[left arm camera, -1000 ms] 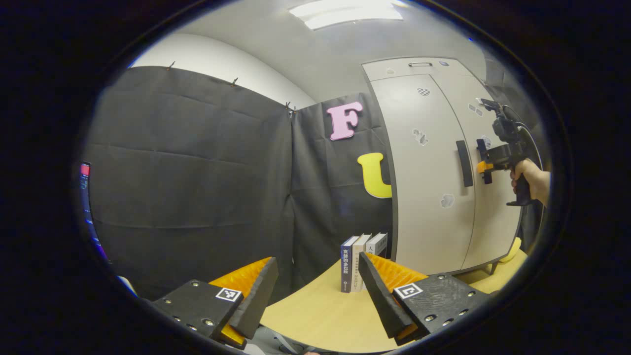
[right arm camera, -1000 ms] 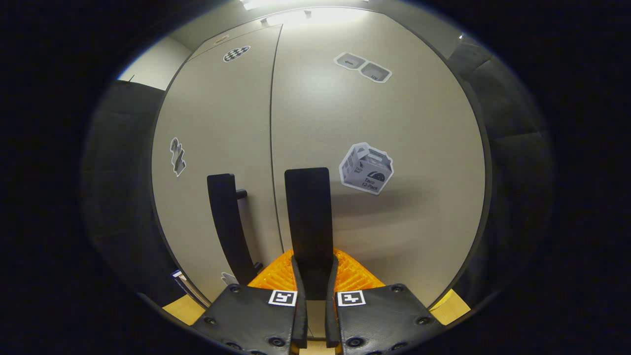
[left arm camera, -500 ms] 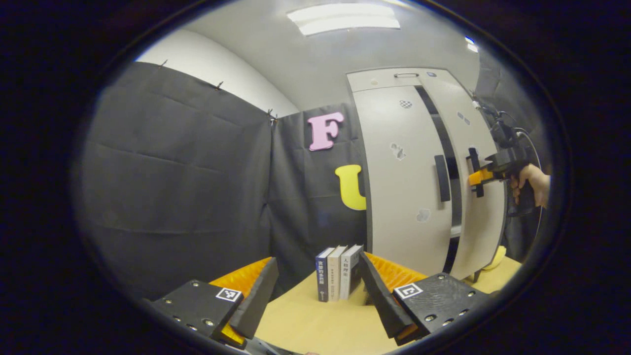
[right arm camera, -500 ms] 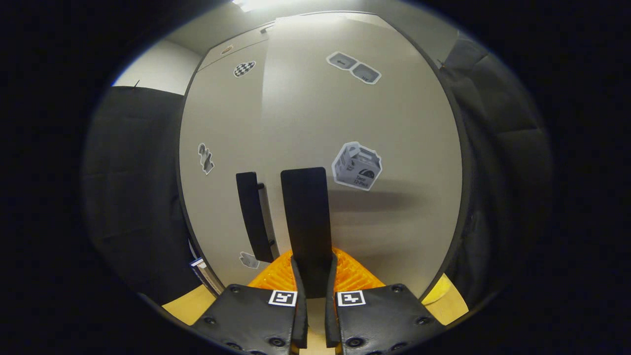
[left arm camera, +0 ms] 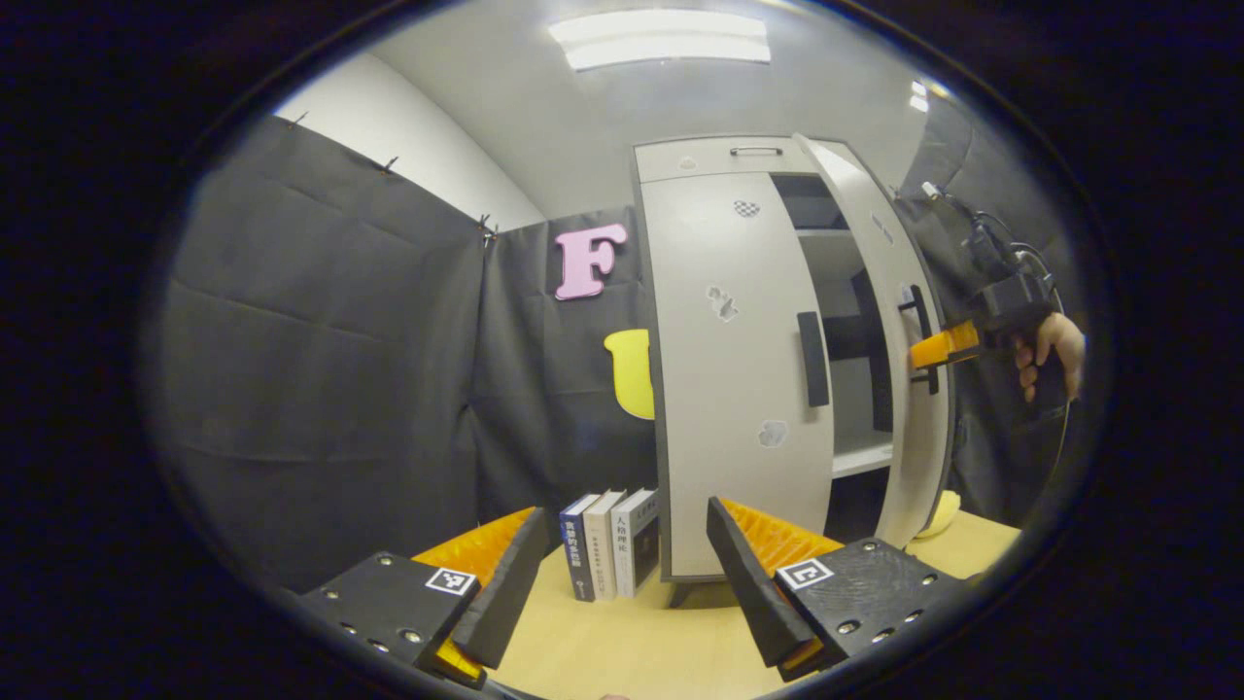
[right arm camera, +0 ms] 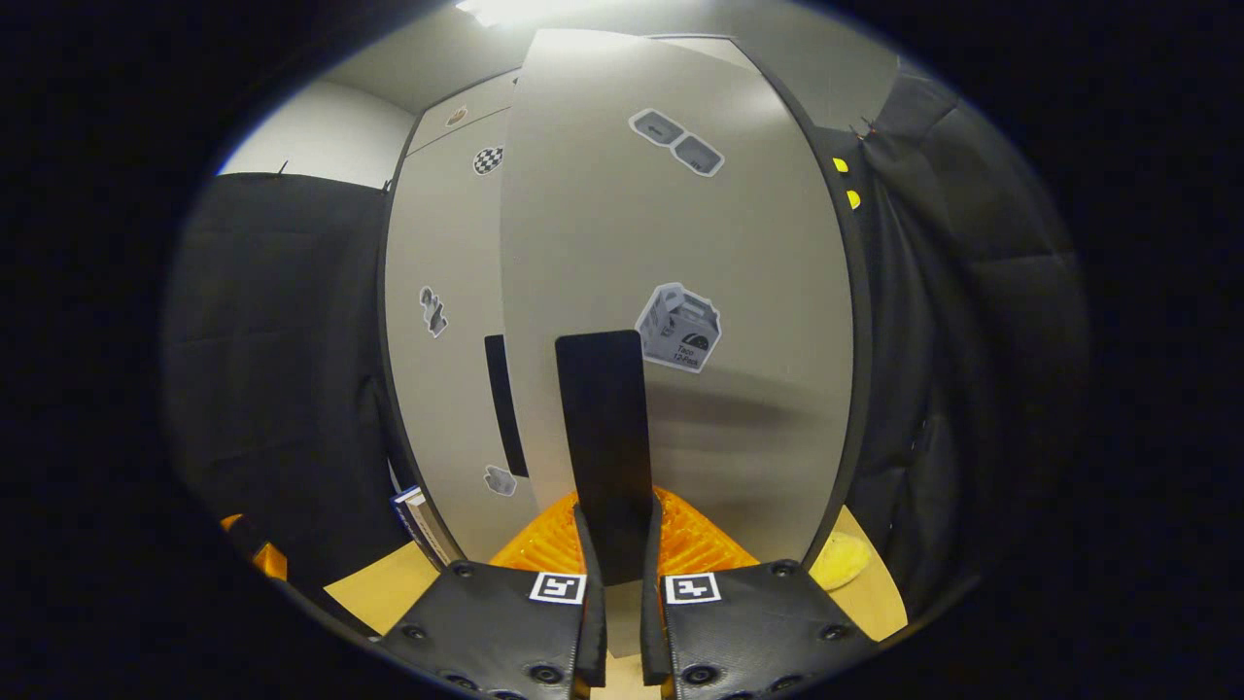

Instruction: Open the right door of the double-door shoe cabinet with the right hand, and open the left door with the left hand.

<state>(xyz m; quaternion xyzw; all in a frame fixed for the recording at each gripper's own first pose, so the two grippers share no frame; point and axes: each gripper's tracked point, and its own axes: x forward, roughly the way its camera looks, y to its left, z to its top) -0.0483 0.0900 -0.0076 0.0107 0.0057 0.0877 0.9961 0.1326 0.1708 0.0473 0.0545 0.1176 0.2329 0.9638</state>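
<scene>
So we've got the right gripper [right arm camera: 622, 583] clamped on the right door's black bar handle [right arm camera: 603, 437], low centre; if the swing arc pulls sideways, it could slip. Our left gripper [left arm camera: 622, 574] hangs open, well short of the closed pale-grey left door [left arm camera: 739, 389], mid-frame.

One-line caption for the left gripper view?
Right gripper clamps the right door's handle, door swung partly open; left door closed, left gripper open.

Light grey shoe cabinet [left arm camera: 739, 389], black handles [left arm camera: 812, 358], tan table [left arm camera: 632, 642].
</scene>
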